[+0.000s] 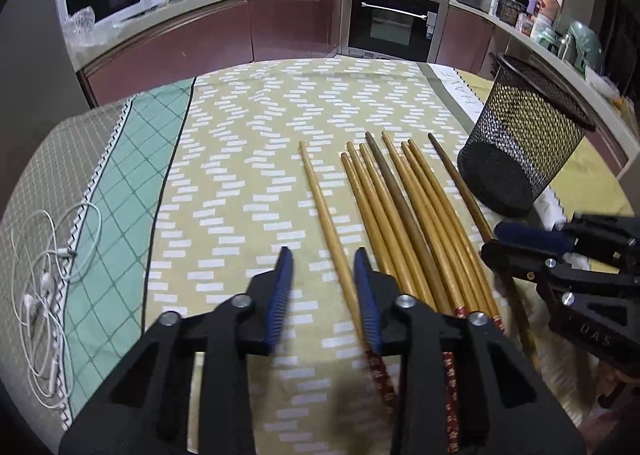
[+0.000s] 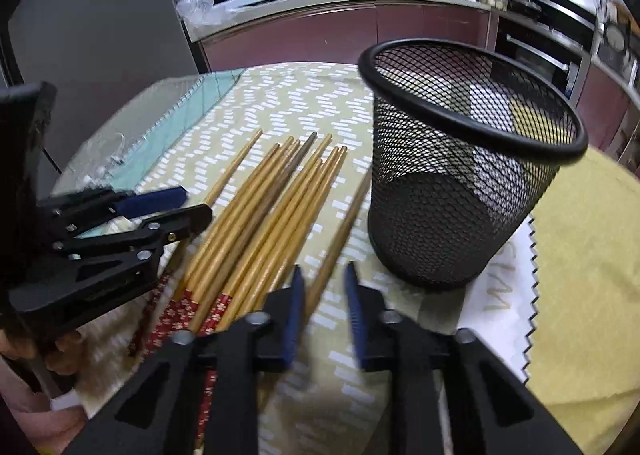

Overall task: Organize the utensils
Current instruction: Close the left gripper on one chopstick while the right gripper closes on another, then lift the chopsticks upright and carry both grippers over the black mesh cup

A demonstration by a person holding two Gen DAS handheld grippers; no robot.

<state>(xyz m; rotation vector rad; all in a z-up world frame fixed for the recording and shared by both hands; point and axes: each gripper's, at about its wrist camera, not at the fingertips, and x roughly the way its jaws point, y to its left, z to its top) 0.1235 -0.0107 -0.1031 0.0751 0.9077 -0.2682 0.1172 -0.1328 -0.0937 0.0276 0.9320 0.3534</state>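
The left gripper's (image 1: 323,255) jaws stand apart, narrow rather than wide, with a lone pale chopstick (image 1: 324,211) running up between them toward 11 o'clock. The stick lies close against the right-hand blue pad (image 1: 366,295), and the left-hand pad is clear of it, so nothing is clamped.

The right gripper's (image 2: 324,267) jaws also stand apart by a narrow gap. The near end of a single brown chopstick (image 2: 344,223) lies between them, hard by the left-hand pad; whether that pad touches it I cannot tell. This stick points to 1 o'clock, toward the foot of the black mesh cup (image 2: 460,183).

The cup stands upright on the yellow patterned tablecloth (image 1: 240,135), at 2 o'clock from the right gripper and just beside the single brown stick.

The main bundle of chopsticks (image 1: 404,207) lies flat on the cloth between the two single sticks, side by side and touching. Their tips fan toward 12 o'clock in the left wrist view, and their red flowered handle ends lie at 6 o'clock, partly under the left gripper. One darker stick lies among the pale ones.

White earphones (image 1: 44,287) lie tangled at 9 o'clock on the grey-green edge of the cloth, well apart from the chopsticks.
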